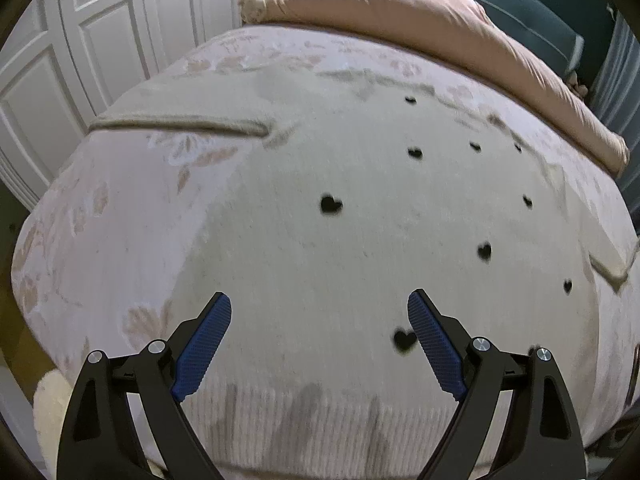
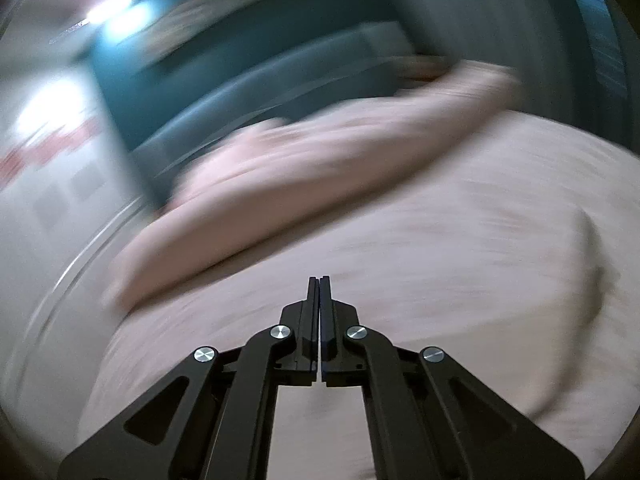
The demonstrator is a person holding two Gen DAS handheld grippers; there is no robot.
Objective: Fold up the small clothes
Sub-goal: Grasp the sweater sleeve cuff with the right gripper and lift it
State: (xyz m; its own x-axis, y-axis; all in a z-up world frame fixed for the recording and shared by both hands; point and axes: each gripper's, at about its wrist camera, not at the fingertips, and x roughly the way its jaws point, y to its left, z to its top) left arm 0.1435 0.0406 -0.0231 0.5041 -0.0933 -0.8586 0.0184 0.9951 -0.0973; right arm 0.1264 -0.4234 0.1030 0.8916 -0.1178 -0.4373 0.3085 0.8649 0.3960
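text: none you can read | labels, brands, numbers: none | left wrist view: sharp, no lettering | right wrist view: blurred

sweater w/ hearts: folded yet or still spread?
Spread. The heart-print sweater lies flat across the bed, ribbed hem nearest the camera, with no fold visible across the body.
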